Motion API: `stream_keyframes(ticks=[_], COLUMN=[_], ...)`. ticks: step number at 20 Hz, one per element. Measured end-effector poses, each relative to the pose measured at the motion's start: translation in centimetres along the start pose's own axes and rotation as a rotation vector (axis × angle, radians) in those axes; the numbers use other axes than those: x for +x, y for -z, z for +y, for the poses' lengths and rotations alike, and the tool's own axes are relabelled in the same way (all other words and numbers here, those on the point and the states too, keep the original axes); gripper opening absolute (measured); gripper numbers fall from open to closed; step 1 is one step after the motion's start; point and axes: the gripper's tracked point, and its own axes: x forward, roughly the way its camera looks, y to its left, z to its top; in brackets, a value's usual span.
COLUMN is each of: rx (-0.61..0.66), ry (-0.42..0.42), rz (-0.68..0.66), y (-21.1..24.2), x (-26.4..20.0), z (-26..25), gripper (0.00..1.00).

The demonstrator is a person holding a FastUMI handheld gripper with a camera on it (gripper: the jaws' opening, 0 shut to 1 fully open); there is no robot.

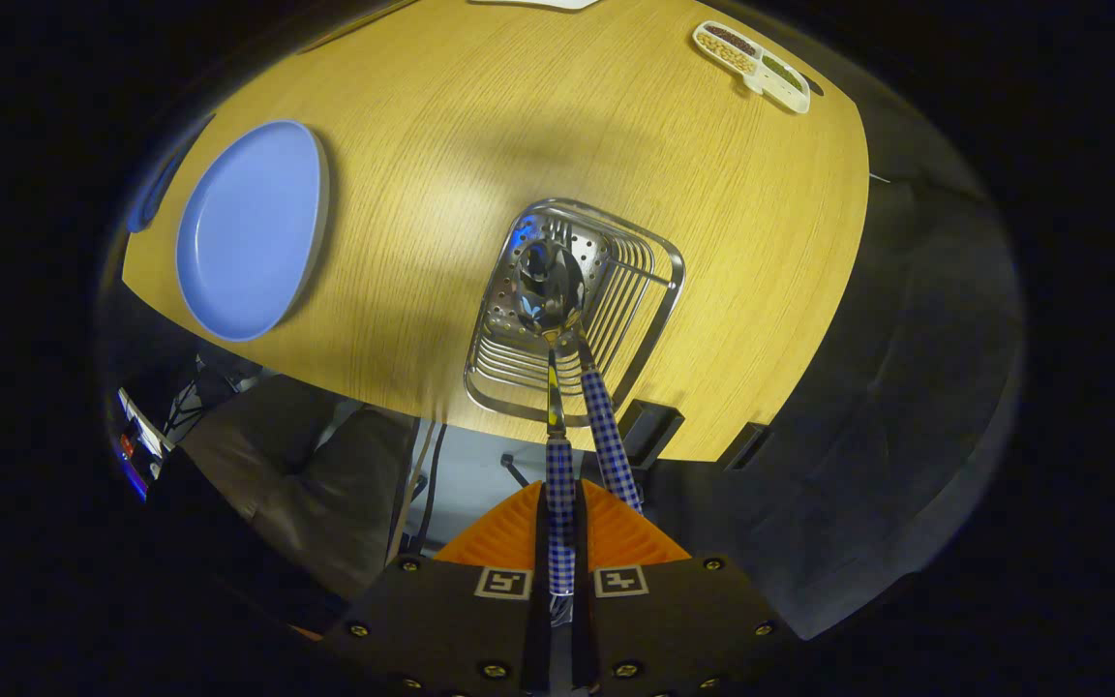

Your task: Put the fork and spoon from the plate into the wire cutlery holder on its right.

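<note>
My gripper (560, 557) is shut on the blue-checked handle of a spoon (548, 286). The spoon points away from the fingers, and its shiny bowl hangs inside the mouth of the wire cutlery holder (659, 281), which I see from above. A second blue-checked handle, the fork's (608, 440), stands in the holder and leans out toward me, just right of the spoon's handle. The fork's tines are hidden behind the spoon bowl. To the holder's left lies the blue plate (248, 232), with nothing on it.
The holder and plate rest on a round wooden table (480, 126). At its far right edge sits a white compartment tray (753, 64) of beans and grains. Below the near edge are dark floor, cables and a person's trouser leg (296, 465).
</note>
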Motion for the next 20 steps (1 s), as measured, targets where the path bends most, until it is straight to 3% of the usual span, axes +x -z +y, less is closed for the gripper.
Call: stream_keyframes(ticks=[6,8,9,10,13,15,20], rx=[-0.004,-0.009,-0.012,-0.01,-0.001,0.004,0.033], ry=[0.002,0.012,0.02,0.02,0.013,0.017,0.023], rz=[-0.047,-0.067,-0.075,-0.085,-0.114,-0.151,-0.305], y=[-0.7,-1.1,-1.0,-1.0,-1.0,-1.1,-1.5], x=[-0.2,-0.7,-0.8,-0.8,-1.3,-2.3,-4.9], z=[-0.2,-0.3,-0.4,-0.4,0.0,0.8,1.9], gripper=[0.12,0.34,0.52,0.61,0.64,0.97,0.97])
